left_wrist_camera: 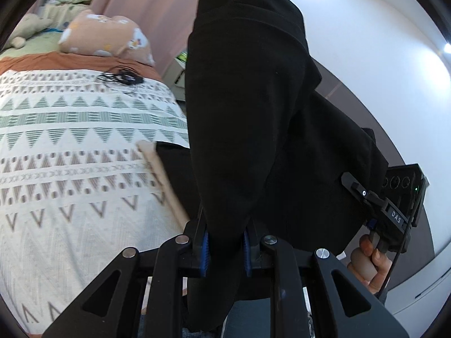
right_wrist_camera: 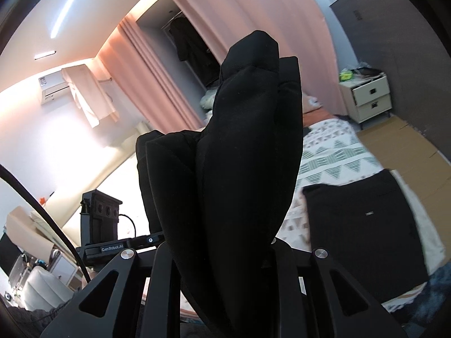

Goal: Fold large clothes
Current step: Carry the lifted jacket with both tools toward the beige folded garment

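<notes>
Above the bed [left_wrist_camera: 70,146], both grippers are lifted and each has a bunch of the same black garment [left_wrist_camera: 253,112] caught between its fingers. In the left wrist view, the left gripper [left_wrist_camera: 225,249] has its jaws drawn close, with only a narrow gap, and that gap is filled with black cloth pressed between the blue pads [left_wrist_camera: 206,250]. The cloth rises from the grip and billows up through the middle of the view, hiding much of the room behind it. To the right in the same view, the right gripper [left_wrist_camera: 375,219] is seen from the side, carried by a hand [left_wrist_camera: 369,264] wrapped around its grip; the garment's edge runs to it.

In the right wrist view, the right gripper [right_wrist_camera: 225,256] is likewise nearly closed on a thick, folded bundle of the black cloth, though its pads are hidden by the fabric. The left gripper [right_wrist_camera: 118,242] shows at the lower left, beside the bundle.

On the patterned bedspread [right_wrist_camera: 332,157], another dark garment [right_wrist_camera: 363,225] lies flat. A pillow [left_wrist_camera: 107,36] and a tangle of black cable [left_wrist_camera: 121,78] sit farther up the bed, near pink curtains [right_wrist_camera: 146,79]. A white nightstand [right_wrist_camera: 369,98] stands by the grey wall.
</notes>
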### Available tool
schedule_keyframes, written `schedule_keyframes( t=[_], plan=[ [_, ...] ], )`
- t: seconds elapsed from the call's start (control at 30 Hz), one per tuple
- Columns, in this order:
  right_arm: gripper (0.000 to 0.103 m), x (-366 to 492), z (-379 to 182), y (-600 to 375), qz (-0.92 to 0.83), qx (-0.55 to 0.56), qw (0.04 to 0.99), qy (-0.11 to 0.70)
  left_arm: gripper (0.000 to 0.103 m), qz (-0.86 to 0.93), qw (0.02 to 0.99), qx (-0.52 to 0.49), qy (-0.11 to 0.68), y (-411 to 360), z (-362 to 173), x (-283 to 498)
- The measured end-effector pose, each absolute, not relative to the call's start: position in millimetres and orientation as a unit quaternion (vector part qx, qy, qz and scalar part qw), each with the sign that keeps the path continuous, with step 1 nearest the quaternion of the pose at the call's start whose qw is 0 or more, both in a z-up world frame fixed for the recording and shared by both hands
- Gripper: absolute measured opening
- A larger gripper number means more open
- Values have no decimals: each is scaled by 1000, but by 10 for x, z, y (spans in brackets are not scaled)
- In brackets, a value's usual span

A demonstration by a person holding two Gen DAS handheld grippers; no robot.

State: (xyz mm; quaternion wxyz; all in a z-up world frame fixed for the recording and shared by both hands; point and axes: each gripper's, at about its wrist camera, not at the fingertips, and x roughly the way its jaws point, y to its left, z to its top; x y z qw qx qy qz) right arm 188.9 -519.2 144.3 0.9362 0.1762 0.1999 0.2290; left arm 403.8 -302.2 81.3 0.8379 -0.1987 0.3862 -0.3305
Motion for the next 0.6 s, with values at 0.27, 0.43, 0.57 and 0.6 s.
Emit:
schedule_keyframes(
  t=[0.27,0.43,0.57,0.6],
  plan=[
    [16,1490,1460,-5533,188,183,944,201,20,-357,821,-189,404,-3747,828,4145],
    [16,1486,1474,-5404,161,194,944,214,20,-368,807,-188,422,-3981,668,4352],
    [16,1570,1493,-5334,156,199,941,224,20,-365,803,-185,433,-4124,563,4501],
    [16,1597,1487,-5320,155,198,941,226,20,-365,801,-185,437,-4144,528,4560]
  ],
)
